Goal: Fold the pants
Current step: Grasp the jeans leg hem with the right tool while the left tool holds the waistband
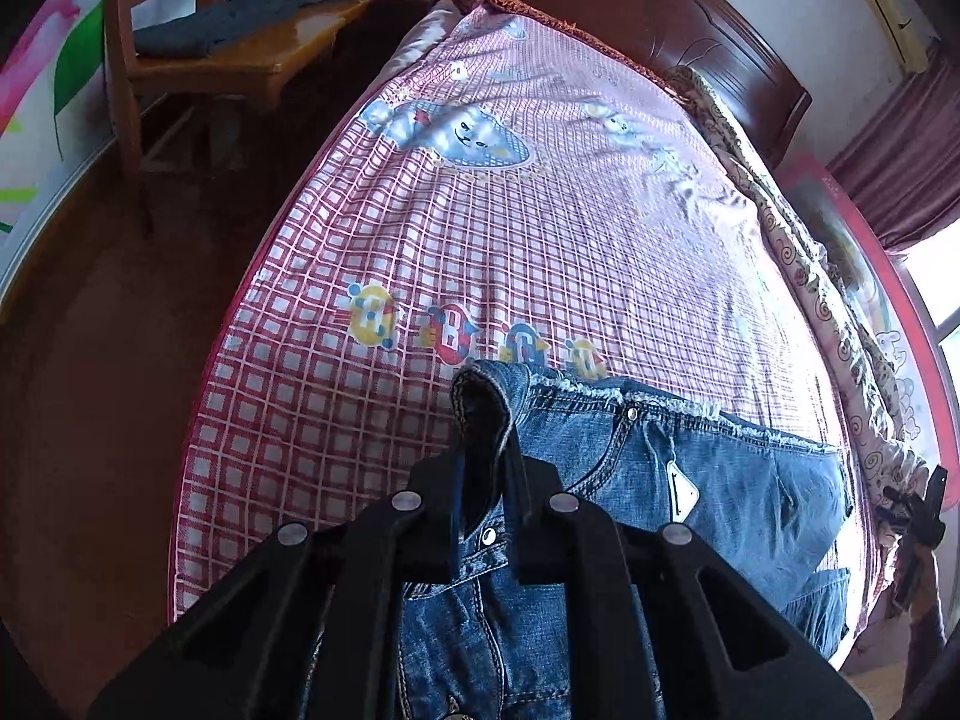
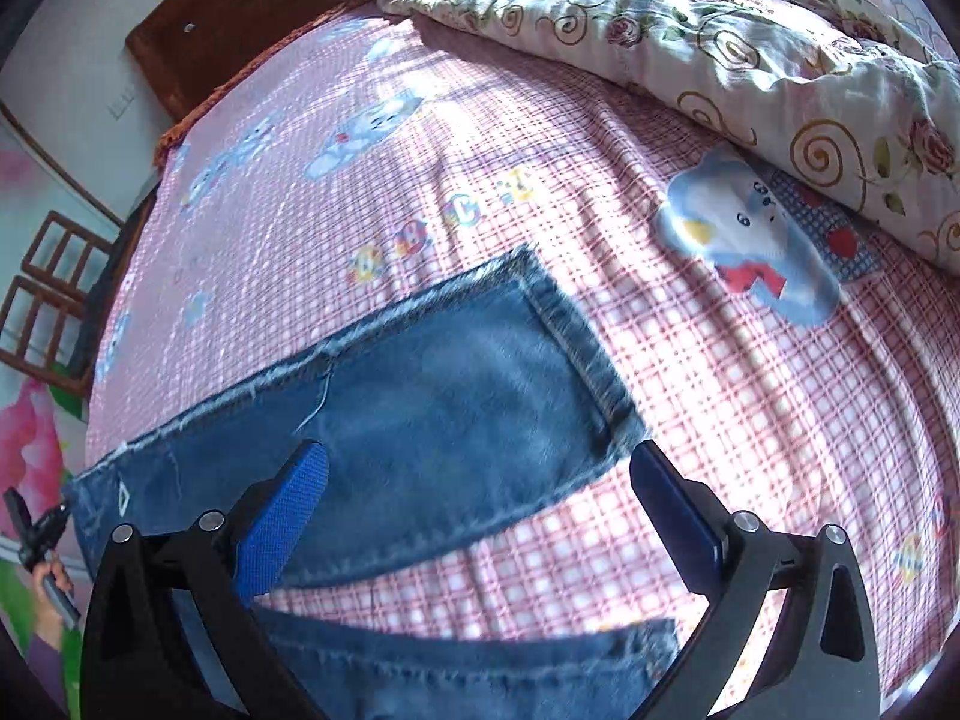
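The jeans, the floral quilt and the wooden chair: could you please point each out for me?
jeans [image 2: 456, 396]: right wrist view, middle of the flat leg.
floral quilt [image 2: 720, 42]: right wrist view, top folds.
wooden chair [image 1: 240, 54]: left wrist view, seat.

Ahead of the left tongs spreads a bed covered by a pink checked sheet [image 1: 600, 252] printed with cartoon animals and coloured letters. Beyond it, at the far end, rises a dark wooden headboard [image 1: 660, 18]. Off to the left of those tongs, on the brown floor [image 1: 90, 390], stands a wooden chair [image 1: 198, 54] with a dark folded cloth [image 1: 240, 18] on its seat. Ahead and to the right of the right tongs, a flowered quilt [image 2: 750, 60] lies bunched along the far side of the bed. A maroon curtain [image 1: 900, 162] hangs at far right of the left view.
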`<state>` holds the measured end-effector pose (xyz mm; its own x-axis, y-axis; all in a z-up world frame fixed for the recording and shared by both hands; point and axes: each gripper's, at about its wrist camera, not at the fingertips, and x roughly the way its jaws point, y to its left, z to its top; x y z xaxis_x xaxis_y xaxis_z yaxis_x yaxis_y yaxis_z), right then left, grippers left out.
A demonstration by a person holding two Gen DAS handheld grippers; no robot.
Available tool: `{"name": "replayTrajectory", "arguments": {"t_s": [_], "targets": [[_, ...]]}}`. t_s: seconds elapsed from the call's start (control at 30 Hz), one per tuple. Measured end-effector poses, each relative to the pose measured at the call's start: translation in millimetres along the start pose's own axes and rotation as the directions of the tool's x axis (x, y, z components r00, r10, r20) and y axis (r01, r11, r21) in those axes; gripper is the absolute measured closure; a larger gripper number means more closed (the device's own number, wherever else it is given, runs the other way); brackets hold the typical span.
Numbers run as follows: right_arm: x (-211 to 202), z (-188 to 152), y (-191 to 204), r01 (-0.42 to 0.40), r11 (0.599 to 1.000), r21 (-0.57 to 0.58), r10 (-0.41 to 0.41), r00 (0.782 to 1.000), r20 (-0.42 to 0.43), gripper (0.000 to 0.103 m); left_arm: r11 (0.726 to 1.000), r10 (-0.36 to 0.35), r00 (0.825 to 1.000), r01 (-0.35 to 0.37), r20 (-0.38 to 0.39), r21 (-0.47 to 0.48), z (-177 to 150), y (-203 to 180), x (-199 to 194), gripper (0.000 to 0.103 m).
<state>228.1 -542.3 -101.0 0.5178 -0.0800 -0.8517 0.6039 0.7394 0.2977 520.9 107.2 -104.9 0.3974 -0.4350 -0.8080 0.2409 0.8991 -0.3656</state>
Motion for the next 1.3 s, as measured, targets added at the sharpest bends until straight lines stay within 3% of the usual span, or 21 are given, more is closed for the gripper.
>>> {"name": "replayTrajectory", "arguments": {"t_s": [0.03,0.1,0.23,0.27,0.3,0.37,0.5,0.63,0.7,0.83,0.9,1.13,1.3], "targets": [[11.1,17.3,-6.2,-0.021,1.0,0.013,0.021,1.0,-0.017,0.003,1.0,0.009,1.0,-0.009,-0.004,-0.01,-0.5,-1.3,2.8,0.094],[32.0,43.5,-10.5,0.016,1.0,0.003,-0.015,0.999,-0.048,0.003,0.999,0.03,0.999,-0.03,-0.012,-0.011,-1.8,-3.8,8.2,0.094],[64.8,69.1,-1.5,0.016,0.997,-0.073,-0.023,0.995,-0.094,0.009,0.998,0.059,0.998,-0.06,-0.03,-0.033,-4.7,-3.1,18.8,0.094],[72.5,71.2,3.9,0.004,0.994,-0.109,-0.016,0.994,-0.112,0.028,0.997,0.059,0.998,-0.06,-0.03,-0.044,-4.8,-2.2,19.9,0.094],[81.6,72.7,6.7,-0.006,0.992,-0.124,-0.011,0.99,-0.143,0.035,0.997,0.054,0.998,-0.055,-0.029,-0.053,-5.3,-1.7,20.2,0.093],[95.7,74.7,10.3,0.003,0.99,-0.142,-0.028,0.984,-0.173,0.037,0.997,0.061,0.998,-0.063,-0.031,-0.051,-5.7,-2.7,20.7,0.093],[106.3,82.7,9.8,0.015,0.992,-0.122,-0.034,0.988,-0.151,0.037,0.997,0.067,0.997,-0.069,-0.044,-0.044,-4.3,-3.4,20.2,0.093],[120.1,82.1,14.7,0.076,0.981,-0.18,-0.106,0.981,-0.165,0.041,0.996,0.073,0.996,-0.076,-0.05,-0.043,-2.8,-4.3,22.1,0.093],[120.1,80.0,22.0,0.147,0.955,-0.258,-0.189,0.971,-0.145,0.083,0.996,0.078,0.996,-0.08,-0.044,-0.041,-2.1,-5.1,22.4,0.093],[108.0,68.7,46.5,0.163,0.908,-0.385,-0.221,0.969,-0.109,0.087,0.997,0.07,0.997,-0.07,-0.019,-0.022,-4.9,-8.7,18.5,0.093],[92.6,63.8,55.0,0.191,0.895,-0.404,-0.231,0.972,-0.052,0.087,0.998,0.049,0.999,-0.049,0.001,-0.027,-6.0,-6.8,12.3,0.094],[10.6,55.2,48.0,0.126,0.927,-0.353,-0.11,0.992,0.066,0.087,0.998,-0.034,0.996,0.038,0.088,-0.053,-12.5,-5.2,-19.4,0.094],[-42.1,21.0,40.6,0.084,0.932,-0.354,-0.037,0.99,0.136,0.087,0.988,-0.119,0.974,0.135,0.191,-0.077,-29.7,-5.1,-61.7,0.094]]}}
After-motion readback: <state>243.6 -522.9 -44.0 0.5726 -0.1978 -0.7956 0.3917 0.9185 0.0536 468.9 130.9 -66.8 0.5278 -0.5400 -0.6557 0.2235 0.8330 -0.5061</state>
